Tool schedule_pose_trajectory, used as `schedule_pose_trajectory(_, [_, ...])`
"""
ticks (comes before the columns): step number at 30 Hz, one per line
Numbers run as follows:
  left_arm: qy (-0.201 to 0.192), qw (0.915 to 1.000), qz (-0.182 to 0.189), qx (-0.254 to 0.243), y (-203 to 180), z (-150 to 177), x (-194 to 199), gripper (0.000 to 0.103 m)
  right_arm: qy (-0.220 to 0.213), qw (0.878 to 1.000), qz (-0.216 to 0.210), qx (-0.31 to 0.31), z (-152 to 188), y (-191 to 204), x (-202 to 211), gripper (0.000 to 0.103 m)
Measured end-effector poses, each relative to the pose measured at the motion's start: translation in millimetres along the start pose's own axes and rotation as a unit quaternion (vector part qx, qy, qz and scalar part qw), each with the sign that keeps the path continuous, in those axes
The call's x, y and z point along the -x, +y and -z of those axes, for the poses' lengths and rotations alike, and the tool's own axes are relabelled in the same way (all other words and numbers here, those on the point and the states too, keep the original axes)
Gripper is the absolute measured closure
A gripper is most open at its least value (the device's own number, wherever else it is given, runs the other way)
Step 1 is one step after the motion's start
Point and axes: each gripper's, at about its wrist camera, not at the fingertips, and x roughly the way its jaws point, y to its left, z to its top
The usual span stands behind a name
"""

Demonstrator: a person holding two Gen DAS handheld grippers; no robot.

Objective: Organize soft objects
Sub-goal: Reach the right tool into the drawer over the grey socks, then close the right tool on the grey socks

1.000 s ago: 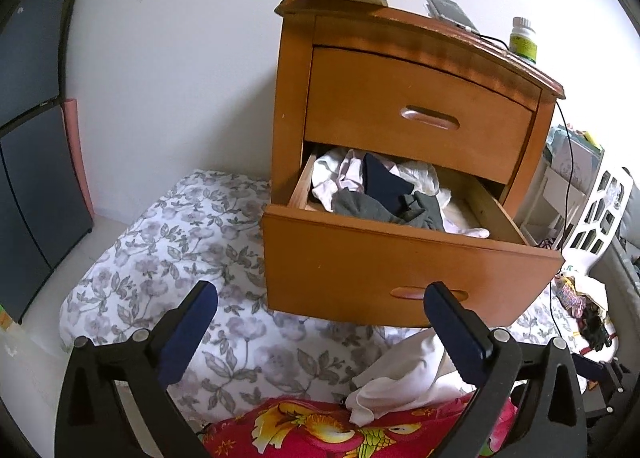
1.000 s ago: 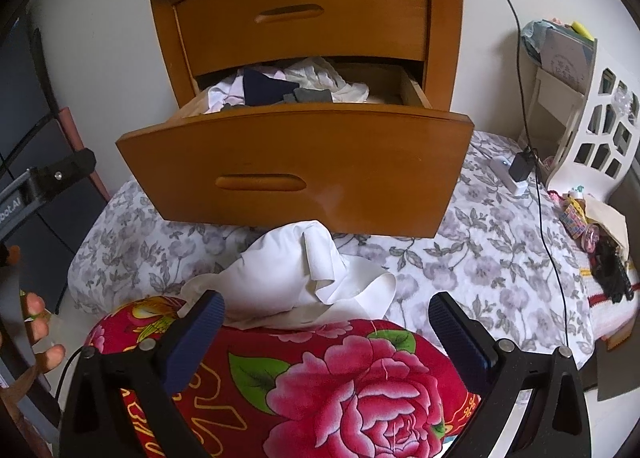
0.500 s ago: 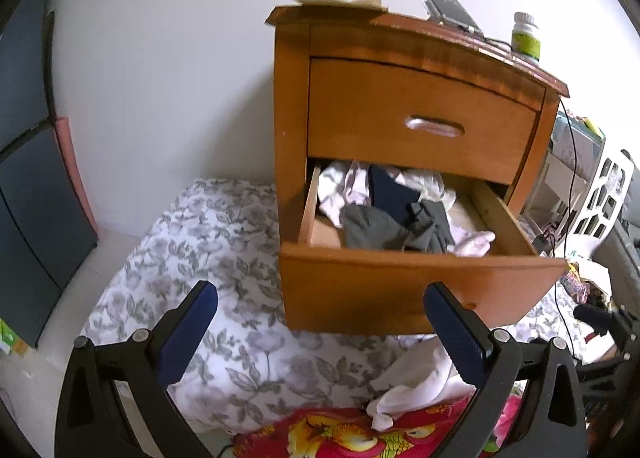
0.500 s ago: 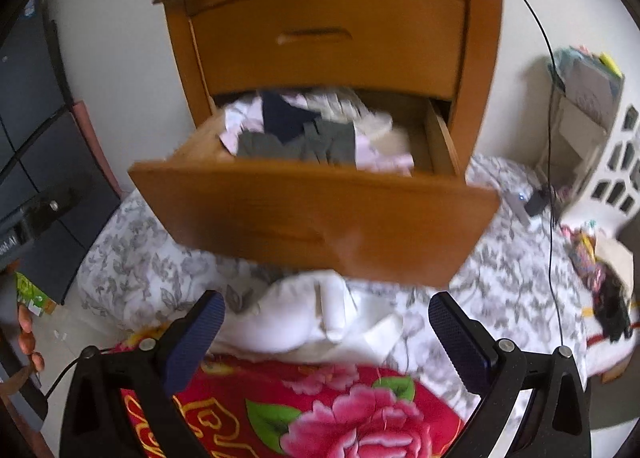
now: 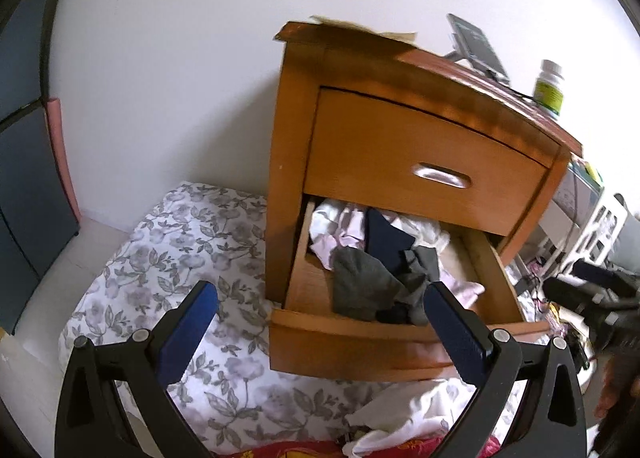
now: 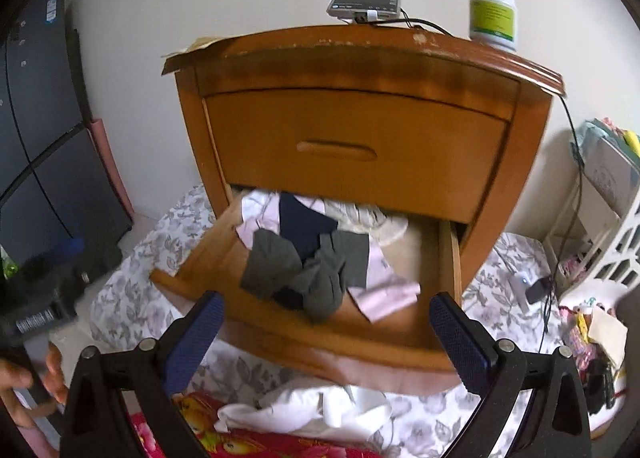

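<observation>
- the wooden nightstand is standing on the floral bedding, its lower drawer pulled out and holding a jumble of clothes.
- a white garment is lying on the bedding below the drawer front, probably next to go in.
- the left claw and right claw are both gaping wide, gripping nothing; the sorting step looks to be just starting, and one claw needs to be lowering onto a garment.

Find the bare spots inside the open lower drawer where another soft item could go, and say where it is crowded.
In the open wooden lower drawer, bare wood shows along the left side, left of the grey garment, and at the right front corner past the pale pink cloth. The middle and back are crowded with piled clothes, including a navy piece.
</observation>
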Motion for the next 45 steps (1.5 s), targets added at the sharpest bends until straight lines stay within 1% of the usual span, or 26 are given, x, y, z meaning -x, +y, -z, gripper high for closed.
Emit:
schedule_pose_trajectory(5, [0.013,0.9994,-0.002,0.032,11,6,-25,0.000,0.014,1.000,-0.009,-0.014,-26,-2,-15,0.000])
schedule_pose_trajectory(10, [0.026,0.9990,0.011,0.035,14,18,-46,0.000,0.031,0.999,-0.002,-0.021,-46,1,-36,0.000])
schedule_pose_trajectory(12, [0.031,0.9987,0.007,0.039,15,21,-52,0.000,0.046,0.999,-0.004,-0.025,-48,3,-49,0.000])
schedule_pose_trajectory(14, [0.032,0.9987,0.008,0.039,15,25,-55,0.000,0.068,0.997,-0.006,-0.030,-48,6,-66,0.000])
schedule_pose_trajectory(17, [0.026,0.9988,0.019,0.036,16,28,-54,0.000,0.109,0.994,0.001,-0.032,-44,11,-97,0.000])
schedule_pose_trajectory(23, [0.021,0.9987,0.028,0.037,21,33,-55,0.000,0.170,0.984,0.010,-0.044,-31,16,-147,0.003])
schedule_pose_trajectory(27, [0.029,0.9986,0.025,0.037,28,36,-60,0.000,0.210,0.977,0.022,-0.029,-22,25,-175,0.004])
schedule_pose_trajectory(30, [0.037,0.9979,0.027,0.045,35,38,-65,0.000,0.230,0.972,0.030,-0.023,-17,30,-192,0.004])
schedule_pose_trajectory(36, [0.036,0.9979,0.021,0.049,46,39,-65,0.000,0.258,0.965,0.048,-0.018,-13,32,-215,0.013])
schedule_pose_trajectory(38, [0.035,0.9978,0.021,0.052,49,40,-64,0.000,0.265,0.963,0.050,-0.018,-10,32,-221,0.018])
schedule_pose_trajectory(42, [0.040,0.9977,0.023,0.050,49,41,-67,0.000,0.279,0.958,0.057,-0.017,-6,32,-231,0.022])
schedule_pose_trajectory(45, [0.042,0.9977,0.026,0.046,48,41,-68,0.000,0.288,0.955,0.066,-0.012,-3,32,-238,0.029])
